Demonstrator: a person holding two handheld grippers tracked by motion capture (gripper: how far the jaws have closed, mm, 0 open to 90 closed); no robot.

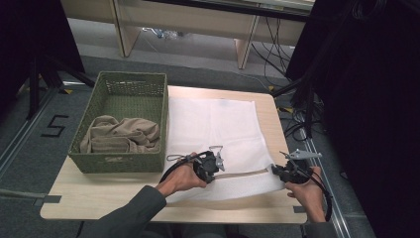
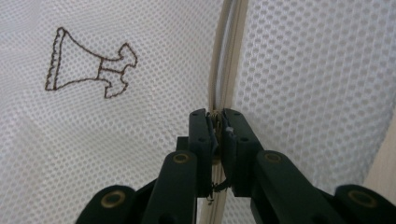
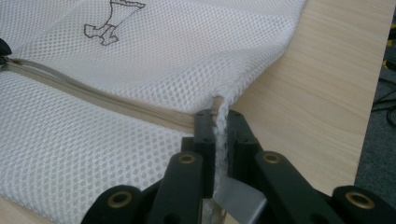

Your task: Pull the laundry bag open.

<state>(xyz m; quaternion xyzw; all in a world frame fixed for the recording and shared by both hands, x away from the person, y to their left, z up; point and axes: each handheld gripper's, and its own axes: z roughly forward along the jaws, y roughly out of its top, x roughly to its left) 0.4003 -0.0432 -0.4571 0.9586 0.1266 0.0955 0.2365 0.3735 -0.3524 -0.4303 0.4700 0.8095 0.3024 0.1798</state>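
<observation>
The left gripper is pinching the zipper pull between its 2 narrow jaws. The right gripper is clamping the right end of the white mesh bag at the zipper. The bag is lying flat on the wooden table, just right of the green basket that is holding beige cloth.

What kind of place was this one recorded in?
Probably a lab or recording studio, not a home: black curtains flank the table, cables trail on the floor, and a taped number 5 marks the carpet.
</observation>
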